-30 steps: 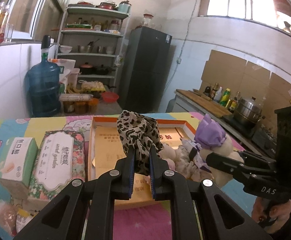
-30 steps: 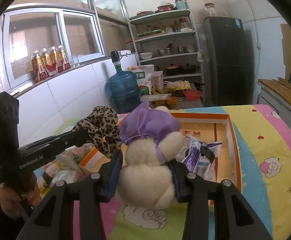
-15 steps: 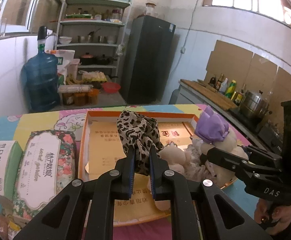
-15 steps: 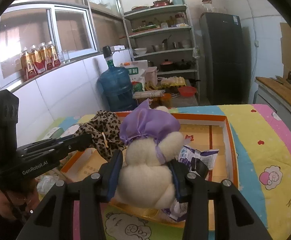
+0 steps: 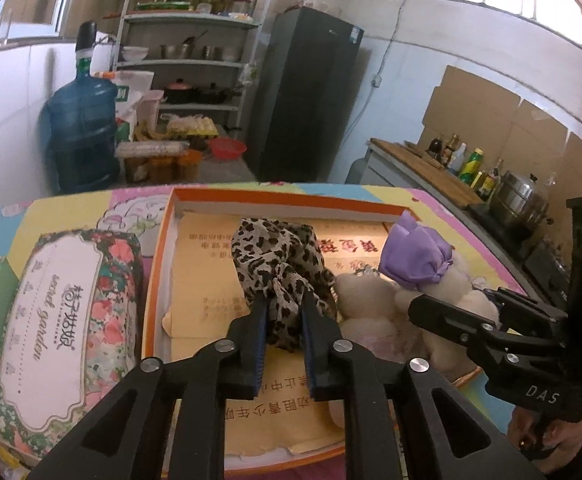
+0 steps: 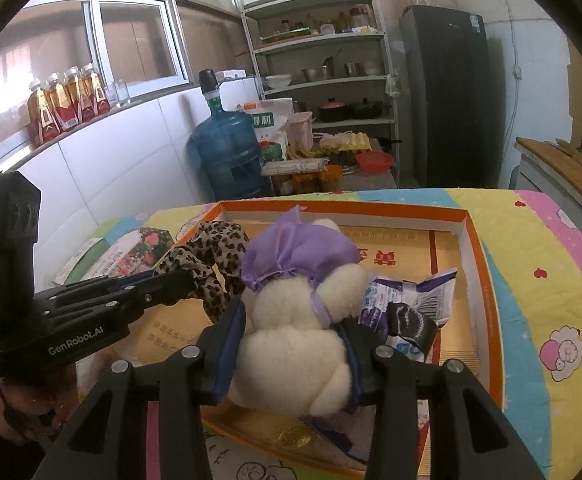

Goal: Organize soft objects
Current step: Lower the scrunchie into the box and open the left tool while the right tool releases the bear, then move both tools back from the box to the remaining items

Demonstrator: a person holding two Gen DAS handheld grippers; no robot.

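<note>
Room: a kitchen with a metal shelf rack [image 5: 195,60], a dark fridge [image 5: 307,100] and a blue water jug [image 5: 81,132] at the far wall.
Surface: a table under a bright cartoon-print quilt [image 6: 531,280], probably laid there to cushion it.
Box: a shallow orange-rimmed cardboard box [image 5: 283,199] lies centre; it looks like the collecting place.
Tissue pack: a floral soft tissue pack [image 5: 63,332] waits left, outside the box.
Toy: the right gripper [image 6: 291,332] is clamped on a cream plush toy with a purple cloth cap [image 6: 303,320], held over the box's near right side.
Scarf: the left gripper [image 5: 283,316] pinches a leopard-print fabric scarf [image 5: 279,260] over the box's middle, its folds bunched above the jaws, likely for lowering in.
Packet: a white-and-purple crinkled packet [image 6: 407,300] already lies inside, right.
</note>
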